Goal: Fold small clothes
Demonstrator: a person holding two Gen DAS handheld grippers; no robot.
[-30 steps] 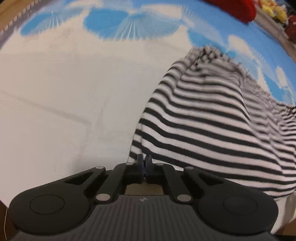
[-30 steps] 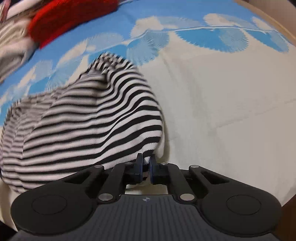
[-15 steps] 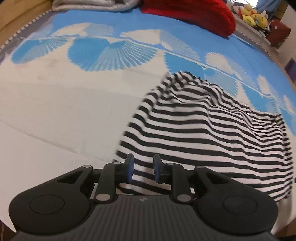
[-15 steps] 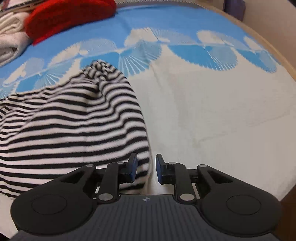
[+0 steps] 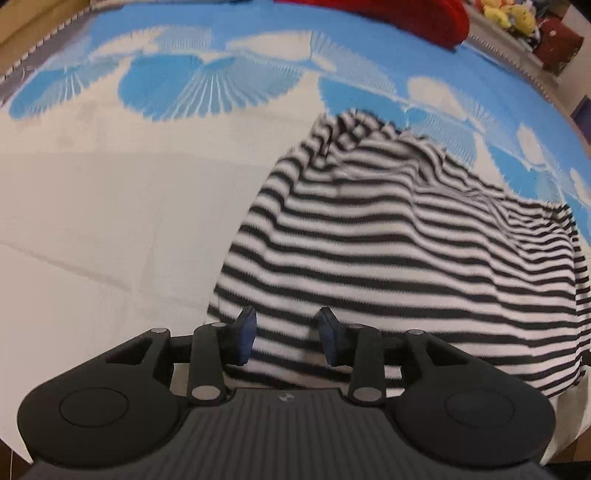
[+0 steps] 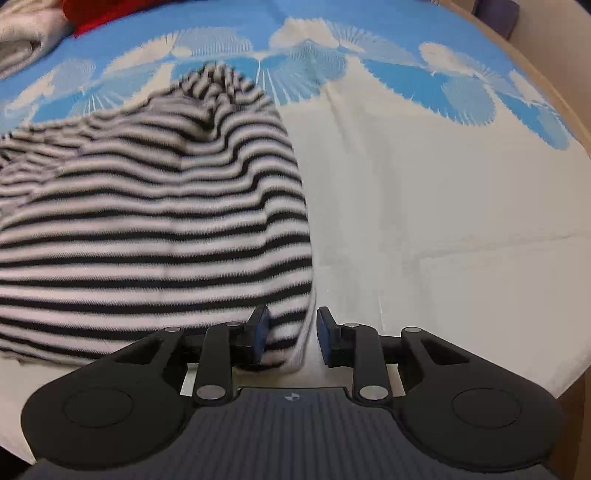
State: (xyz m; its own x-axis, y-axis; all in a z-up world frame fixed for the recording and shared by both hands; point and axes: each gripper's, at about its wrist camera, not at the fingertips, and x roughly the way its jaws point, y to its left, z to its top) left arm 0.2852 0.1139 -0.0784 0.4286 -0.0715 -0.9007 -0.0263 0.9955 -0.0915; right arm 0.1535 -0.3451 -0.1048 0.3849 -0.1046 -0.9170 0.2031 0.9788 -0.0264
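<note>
Striped garment [image 5: 406, 236] rumpled on blue-and-white cloth [image 5: 110, 192], left gripper [image 5: 286, 336] and right gripper [image 6: 291, 338] jaws apart

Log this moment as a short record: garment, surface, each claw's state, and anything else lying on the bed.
garment: striped black-and-white top, lying rumpled on the blanket
surface: blue-and-white fan-pattern blanket
left claw: open, near edge of the top between its fingers
right claw: open, over the top's near right corner
other items: red knit at the far edge; pale folded cloth beside it
fold state: not neatly folded
</note>
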